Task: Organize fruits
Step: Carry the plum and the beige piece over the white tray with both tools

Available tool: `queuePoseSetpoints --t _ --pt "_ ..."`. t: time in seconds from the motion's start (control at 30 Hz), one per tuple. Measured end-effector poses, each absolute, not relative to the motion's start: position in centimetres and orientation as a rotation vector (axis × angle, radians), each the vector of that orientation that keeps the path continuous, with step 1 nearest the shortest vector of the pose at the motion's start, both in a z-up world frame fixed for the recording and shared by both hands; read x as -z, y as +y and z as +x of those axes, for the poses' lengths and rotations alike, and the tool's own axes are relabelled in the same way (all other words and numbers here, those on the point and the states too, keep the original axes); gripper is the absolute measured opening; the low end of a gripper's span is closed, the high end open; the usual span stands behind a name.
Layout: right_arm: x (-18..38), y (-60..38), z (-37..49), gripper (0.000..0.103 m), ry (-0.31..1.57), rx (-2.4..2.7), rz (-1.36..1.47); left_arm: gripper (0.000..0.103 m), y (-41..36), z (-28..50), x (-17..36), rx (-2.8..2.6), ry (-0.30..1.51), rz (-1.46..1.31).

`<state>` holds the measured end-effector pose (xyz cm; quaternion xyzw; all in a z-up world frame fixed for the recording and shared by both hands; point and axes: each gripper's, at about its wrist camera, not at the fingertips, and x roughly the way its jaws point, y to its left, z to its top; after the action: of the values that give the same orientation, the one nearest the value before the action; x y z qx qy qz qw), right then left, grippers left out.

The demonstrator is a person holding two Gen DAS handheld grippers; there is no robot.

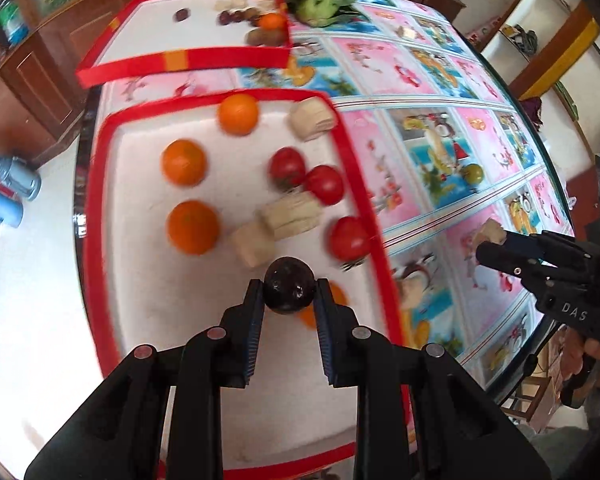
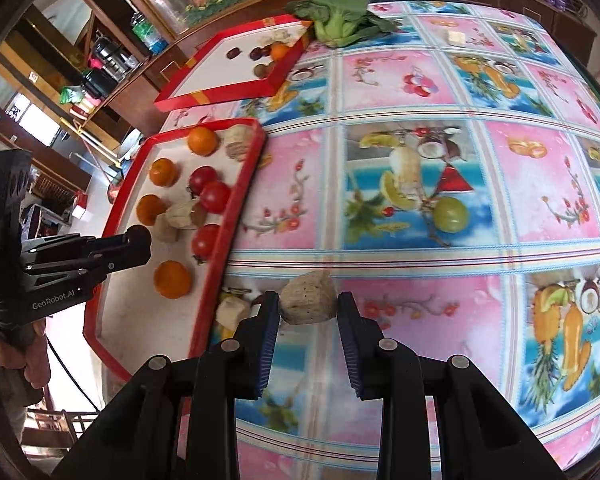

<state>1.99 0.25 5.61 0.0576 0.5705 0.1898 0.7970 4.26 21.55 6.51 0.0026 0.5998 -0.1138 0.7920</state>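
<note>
Left tongs (image 1: 290, 292) clamping dark round fruit (image 1: 289, 286) over near tray (image 1: 100, 216); right tongs (image 2: 308, 308) gripping pale chunk (image 2: 308, 298) above tabletop (image 2: 420, 92). Transfer step underway; next, likely placing each beside matching group.

The counter (image 2: 500, 152) wears a glossy, smooth plastic-looking cloth printed with fruit pictures. On it, the near tray (image 1: 364, 184) has a shiny red rim and a matt, slightly grainy white floor. Over that tray, the left tongs (image 1: 290, 292) look like matt black plastic with ribbed blue pads and dull metal pivot pins; they pinch a dark fruit (image 1: 289, 286) with a smooth, glossy skin. In the tray, the tomatoes (image 1: 324, 184) shine, and the oranges (image 1: 193, 227) look finely dimpled. Beside the tray, the right tongs (image 2: 308, 308) clamp a pale chunk (image 2: 308, 298), rough, fibrous and matt. Beyond the counter, the cabinet (image 1: 24, 80) looks like polished brown wood.
</note>
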Motion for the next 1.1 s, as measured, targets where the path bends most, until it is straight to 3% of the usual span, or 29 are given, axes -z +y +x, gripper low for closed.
queuePoseSetpoints --t 0.5,1.1 --pt "-6.3 8.2 2.7 0.030 1.228 -0.525 0.053 0.023 26.7 3.5 -4.5 0.185 1.334 -0.096" --pt "-5.7 16.7 11.6 0.030 1.228 -0.555 -0.075 0.023 26.3 6.7 -3.3 0.198 1.360 -0.095"
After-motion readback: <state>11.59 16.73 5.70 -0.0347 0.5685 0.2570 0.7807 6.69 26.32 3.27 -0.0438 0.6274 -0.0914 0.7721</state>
